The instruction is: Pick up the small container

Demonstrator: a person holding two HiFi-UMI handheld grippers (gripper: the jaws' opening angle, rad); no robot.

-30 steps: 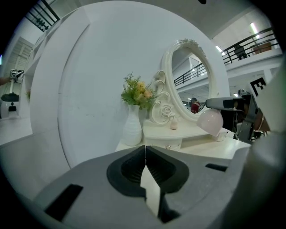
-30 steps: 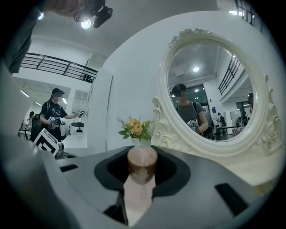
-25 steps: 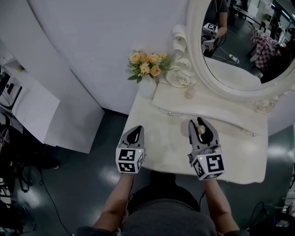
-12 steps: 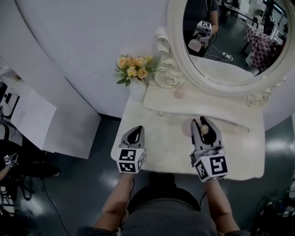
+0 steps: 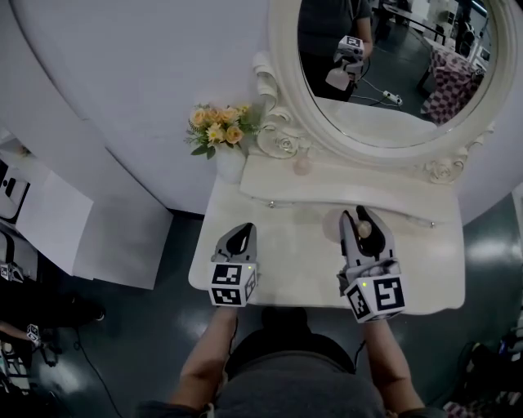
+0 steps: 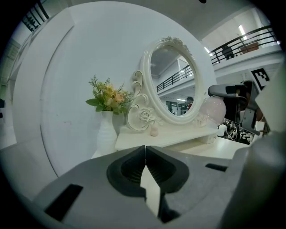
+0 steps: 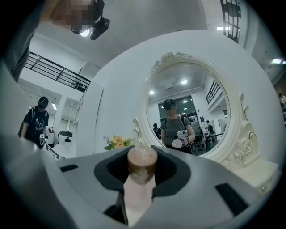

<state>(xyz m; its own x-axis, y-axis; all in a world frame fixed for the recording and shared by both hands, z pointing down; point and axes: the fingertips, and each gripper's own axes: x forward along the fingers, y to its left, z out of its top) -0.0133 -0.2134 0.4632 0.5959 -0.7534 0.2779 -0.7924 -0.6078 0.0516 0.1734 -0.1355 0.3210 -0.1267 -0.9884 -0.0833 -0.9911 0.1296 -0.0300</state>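
— Nearest first?
— Left hand-held gripper (image 5: 239, 233), over the front left of the white bench (image 5: 294, 265), at 9 o'clock of the other one. Jaws pressed together, tips meeting, nothing between them. Pointed toward 12 o'clock.

— And the right hand-held gripper (image 5: 364, 219)?
— Level with the left, over the front right of the bench, also aimed at 12 o'clock. Pinching the small container (image 5: 365, 231): pale pink body running back between the jaws, brown cap toward the tips. Hard to say whether lifted clear of the bench top or touching it.

— Farther back?
— A raised shelf (image 5: 351, 192) along the rear of the bench. On it, at 11 o'clock of the container and well apart from it, a small pinkish item (image 5: 302, 166), too small to name. At 10 o'clock, just beside the shelf's left end, a white vase (image 5: 230, 163) standing upright with yellow and peach flowers (image 5: 216, 131).

— Beyond the shelf?
— An oval mirror (image 5: 400, 106) in a carved white frame (image 5: 278, 122), rising from the shelf at 12 o'clock. In the glass, a person's reflection (image 5: 327, 20) with a marker cube near the chest. Behind everything, from 9 to 12 o'clock, a curved white wall (image 5: 147, 73).
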